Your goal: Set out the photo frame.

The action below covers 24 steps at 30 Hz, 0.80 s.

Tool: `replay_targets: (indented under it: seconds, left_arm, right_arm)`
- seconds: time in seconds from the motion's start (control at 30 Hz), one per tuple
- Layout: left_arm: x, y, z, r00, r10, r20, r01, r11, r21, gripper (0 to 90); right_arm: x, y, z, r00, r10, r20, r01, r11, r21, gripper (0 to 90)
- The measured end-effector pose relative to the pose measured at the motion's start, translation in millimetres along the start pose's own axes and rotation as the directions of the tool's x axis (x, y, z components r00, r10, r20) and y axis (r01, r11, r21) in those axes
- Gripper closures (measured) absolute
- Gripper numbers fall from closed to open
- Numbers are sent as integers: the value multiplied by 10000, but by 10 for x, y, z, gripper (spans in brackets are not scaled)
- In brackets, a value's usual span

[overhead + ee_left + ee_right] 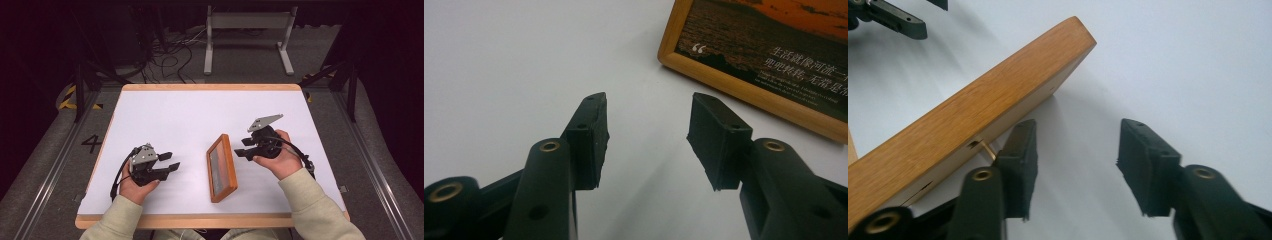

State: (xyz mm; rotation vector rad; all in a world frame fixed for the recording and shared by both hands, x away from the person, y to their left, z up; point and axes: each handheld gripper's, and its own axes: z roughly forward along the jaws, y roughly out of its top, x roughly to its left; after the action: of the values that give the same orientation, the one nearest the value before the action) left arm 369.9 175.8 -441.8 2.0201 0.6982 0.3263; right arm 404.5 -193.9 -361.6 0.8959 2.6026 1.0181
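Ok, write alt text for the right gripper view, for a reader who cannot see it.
The right gripper holds its two black jaws open just above a white tabletop, beside the back edge of a tilted, light wooden picture frame. One jaw sits close to a small brass-coloured fitting on the frame; whether they touch is unclear. The left gripper shows at the top-left corner.

Picture frame cropped, caption illegible

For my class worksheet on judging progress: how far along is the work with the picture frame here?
Nothing looks done yet: the wooden picture frame lies on the white table, ungripped. In hand: the right gripper is open beside the frame's edge, one jaw close to it. The left gripper waits open, apart from the frame. Gripping and moving it remain.
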Motion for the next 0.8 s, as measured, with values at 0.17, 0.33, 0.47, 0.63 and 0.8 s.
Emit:
replay_targets:
  seconds: [0.17,0.33,0.47,0.63,0.8]
  left_arm:
    - [-4,4,-3,10000,20,12,-20,10000,49,508]
    - [-2,3,1,10000,28,22,-28,10000,45,508]
    - [-2,3,0,10000,32,20,-33,10000,51,507]
    - [-7,3,-1,10000,32,25,-32,10000,51,507]
    - [-2,1,0,10000,39,34,-40,10000,55,507]
  right_arm:
    - [63,58,-116,9993,373,17,-373,9993,62,437]
    - [183,149,-230,9983,505,-288,-509,9986,-152,369]
    - [286,210,-238,9979,524,-388,-530,9985,-152,305]
    - [352,232,-145,9956,724,-594,-722,9974,50,235]
    - [377,238,-56,9955,854,-400,-850,9963,127,197]
